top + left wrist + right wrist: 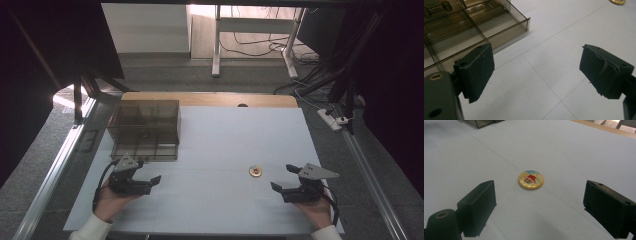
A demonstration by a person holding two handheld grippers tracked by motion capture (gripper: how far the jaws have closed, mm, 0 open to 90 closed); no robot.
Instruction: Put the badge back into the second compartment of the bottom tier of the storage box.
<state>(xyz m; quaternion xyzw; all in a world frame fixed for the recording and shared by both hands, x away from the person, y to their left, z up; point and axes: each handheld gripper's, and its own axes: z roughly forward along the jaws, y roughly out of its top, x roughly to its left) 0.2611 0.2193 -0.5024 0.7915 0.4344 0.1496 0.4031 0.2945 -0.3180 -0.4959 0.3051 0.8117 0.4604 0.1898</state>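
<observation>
Right tool (286,177) jaws apart, empty, near badge (255,171) on counter (225,135). Left tool (148,170) jaws apart, empty, beside divided tray (145,131). Likely pre-grasp; next: straddle badge, close.

In the left gripper view, the smoky divided box (474,22) is cut off by the top and left edges, and two small dark items in its far compartment are too blurred to identify. The round badge (617,1) is clipped at the top edge.

White table (225,135): smoky divided box (145,130) far-left, yellow badge (255,171) near-right.
</observation>
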